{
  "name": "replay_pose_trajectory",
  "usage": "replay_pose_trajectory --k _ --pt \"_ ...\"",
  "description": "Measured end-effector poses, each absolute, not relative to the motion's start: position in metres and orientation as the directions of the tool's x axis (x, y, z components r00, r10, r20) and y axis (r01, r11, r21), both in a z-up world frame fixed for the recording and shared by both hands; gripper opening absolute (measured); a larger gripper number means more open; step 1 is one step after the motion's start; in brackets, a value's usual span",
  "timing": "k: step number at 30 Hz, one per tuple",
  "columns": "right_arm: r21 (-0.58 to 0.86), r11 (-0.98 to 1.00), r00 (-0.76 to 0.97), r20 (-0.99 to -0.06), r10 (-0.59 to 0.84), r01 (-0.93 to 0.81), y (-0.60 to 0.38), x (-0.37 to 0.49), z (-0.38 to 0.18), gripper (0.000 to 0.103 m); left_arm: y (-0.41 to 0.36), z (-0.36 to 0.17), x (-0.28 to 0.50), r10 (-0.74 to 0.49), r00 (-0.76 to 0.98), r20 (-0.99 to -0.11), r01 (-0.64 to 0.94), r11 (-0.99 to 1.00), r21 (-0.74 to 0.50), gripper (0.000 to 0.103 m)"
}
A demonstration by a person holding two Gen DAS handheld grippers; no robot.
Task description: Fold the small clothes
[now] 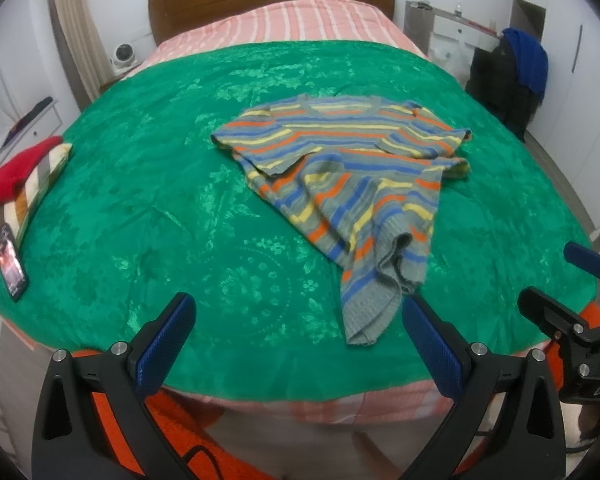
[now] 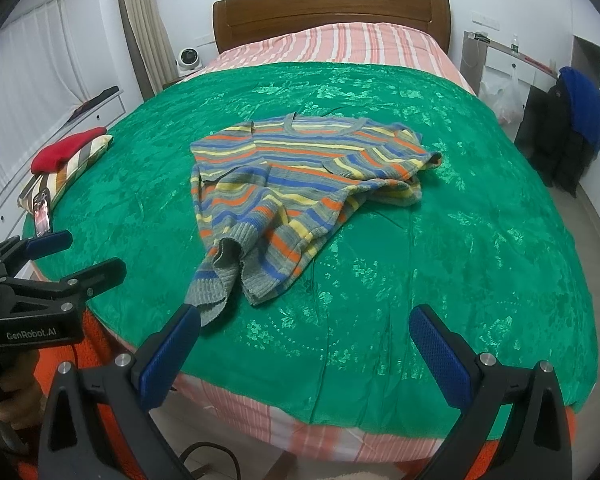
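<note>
A small striped knit sweater (image 1: 340, 168) in grey, blue, orange and yellow lies crumpled on the green bedspread (image 1: 180, 200), neck toward the headboard, one sleeve trailing toward the near edge. My left gripper (image 1: 298, 320) hovers open at the near edge, just left of the sleeve's cuff. The right gripper (image 1: 556, 276) shows at the right side of that view, open. In the right wrist view the sweater (image 2: 300, 176) lies ahead and to the left, and my right gripper (image 2: 306, 328) is open, its left fingertip beside the cuff. The left gripper (image 2: 80, 254) stands open at the left.
At the bed's left edge lie a red garment (image 2: 66, 150) on a striped pillow (image 2: 80, 162) and a phone (image 2: 42, 212). A wooden headboard (image 2: 332, 8) is at the far end. Dark and blue jackets (image 2: 568, 128) hang at the right. Green bedspread (image 2: 460, 240) spreads wide right of the sweater.
</note>
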State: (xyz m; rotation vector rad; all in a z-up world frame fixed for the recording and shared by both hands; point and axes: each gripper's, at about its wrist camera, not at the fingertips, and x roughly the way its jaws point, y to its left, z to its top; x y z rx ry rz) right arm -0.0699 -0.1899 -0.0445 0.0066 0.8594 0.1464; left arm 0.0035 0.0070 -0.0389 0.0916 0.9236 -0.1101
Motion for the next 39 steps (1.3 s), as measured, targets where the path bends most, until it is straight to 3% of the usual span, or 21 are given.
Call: replay_pose_trajectory --k 10,19,22,25,26,29,30,32,33,35,39 --pt "0.066 0.990 0.643 -0.754 0.131 -0.125 -0.190 -0.070 -0.044 0.103 0.007 -0.039 0.004 -0.065 0.597 -0.800 0.140 0.990 0.024 0.103" --pt "0.066 0.994 0.681 -0.724 0.110 -0.090 -0.213 -0.068 -0.046 0.103 0.050 -0.053 0.015 -0.111 0.587 -0.802 0.105 0.993 -0.061 0.103" --pt "0.113 0.991 0.667 -0.734 0.128 -0.065 -0.233 -0.058 -0.061 0.103 0.054 -0.077 0.023 -0.221 0.511 -0.831 0.158 0.974 -0.162 0.102" --pt "0.224 0.969 0.606 -0.758 0.242 -0.107 -0.241 -0.035 -0.083 0.102 0.038 -0.098 0.027 -0.373 0.424 -0.825 0.247 0.924 -0.291 0.101" --pt "0.268 0.956 0.578 -0.764 0.288 -0.123 -0.241 -0.027 -0.090 0.098 0.030 -0.104 0.028 -0.397 0.406 -0.823 0.266 0.913 -0.309 0.101" --pt "0.431 0.881 0.490 -0.735 0.468 -0.194 -0.231 0.005 -0.111 0.070 0.007 -0.122 0.035 -0.399 0.364 -0.841 0.300 0.906 -0.300 0.090" --pt "0.458 0.867 0.465 -0.735 0.493 -0.195 -0.227 0.017 -0.119 0.064 0.004 -0.125 0.038 -0.391 0.354 -0.849 0.298 0.908 -0.294 0.083" --pt "0.508 0.843 0.386 -0.753 0.534 -0.176 -0.216 0.042 -0.141 0.054 0.003 -0.130 0.039 -0.364 0.350 -0.863 0.282 0.920 -0.274 0.083" --pt "0.544 0.820 0.335 -0.751 0.570 -0.176 -0.210 0.048 -0.151 0.037 0.007 -0.130 0.037 -0.357 0.356 -0.864 0.270 0.924 -0.271 0.083" --pt "0.555 0.811 0.263 -0.767 0.585 -0.185 -0.196 0.050 -0.162 0.012 0.016 -0.128 0.035 -0.343 0.368 -0.864 0.250 0.932 -0.264 0.083" --pt "0.577 0.796 0.307 -0.735 0.604 -0.185 -0.223 0.029 -0.139 0.009 0.043 -0.115 0.030 -0.312 0.416 -0.854 0.197 0.948 -0.250 0.086"
